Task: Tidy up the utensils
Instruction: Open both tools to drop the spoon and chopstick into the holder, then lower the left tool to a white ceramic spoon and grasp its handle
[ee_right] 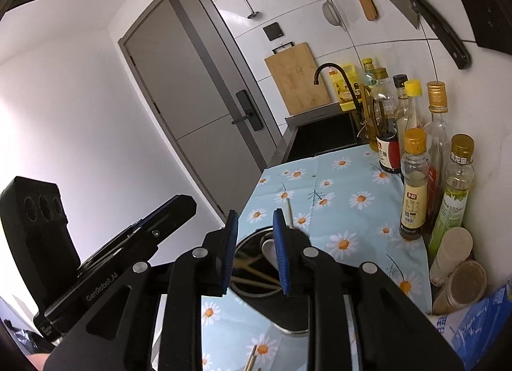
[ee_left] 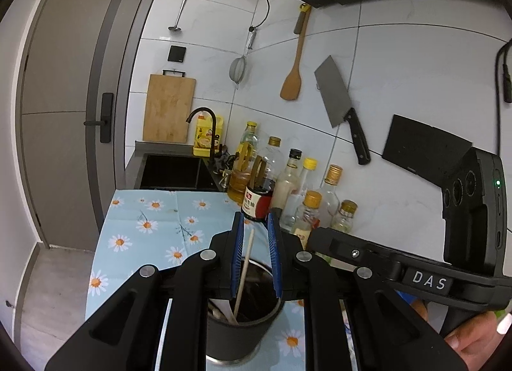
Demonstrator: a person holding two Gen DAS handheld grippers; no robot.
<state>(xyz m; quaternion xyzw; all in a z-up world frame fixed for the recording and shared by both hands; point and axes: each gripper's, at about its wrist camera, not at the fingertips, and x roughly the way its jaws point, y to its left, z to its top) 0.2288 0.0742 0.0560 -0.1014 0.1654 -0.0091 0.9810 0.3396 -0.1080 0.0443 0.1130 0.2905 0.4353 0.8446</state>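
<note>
Both grippers hang over a dark round holder that stands on the worktop, which is covered with a pale blue cloth printed with daisies. The left gripper has its blue-padded jaws a little apart, and nothing is pressed between them; a pale wooden chopstick leans up out of the holder and shows in the gap without touching either pad. A white spoon lies against the holder's inner wall beside it. The right gripper also stands slightly open and grips nothing; seen through its jaws, the holder contains several crossed chopsticks and the white spoon, with one pale stick rising just past the right pad. Two more chopsticks lie on the cloth at the lower edge of the right view, near the holder. A row of oil and sauce bottles stands along the tiled wall behind the holder. On that wall hang a cleaver, a wooden spatula, a small strainer and a ladle. A cutting board leans behind the black sink and its dark tap, beside a grey door.
</note>
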